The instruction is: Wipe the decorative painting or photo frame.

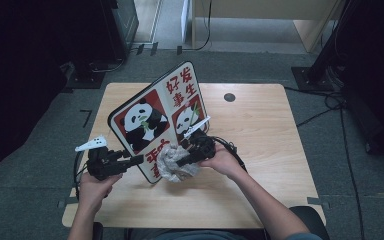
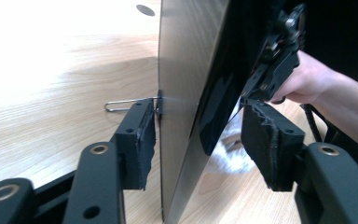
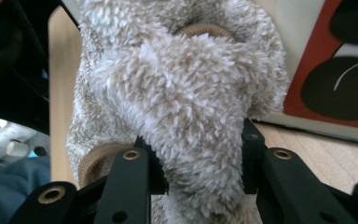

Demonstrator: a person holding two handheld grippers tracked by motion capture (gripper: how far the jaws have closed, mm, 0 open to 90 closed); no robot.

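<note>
A panda sign board (image 1: 155,115) with red characters stands tilted on the wooden table (image 1: 265,135). My left gripper (image 1: 139,160) is open and straddles the board's lower left edge. In the left gripper view its jaws (image 2: 198,140) flank the board's silver back (image 2: 182,70): one pad lies against the back, the other stands a little off the front. My right gripper (image 1: 182,161) is shut on a fluffy beige cloth (image 1: 177,162), which rests against the board's lower front. The cloth (image 3: 182,93) bulges over the right gripper's jaws (image 3: 196,163), beside the board's red face (image 3: 307,84).
A wire stand (image 2: 121,103) juts from the board's back. A round cable hole (image 1: 229,97) sits near the table's far edge. Dark equipment and cables surround the table on the floor. The other hand and its gripper (image 2: 272,60) show beyond the board.
</note>
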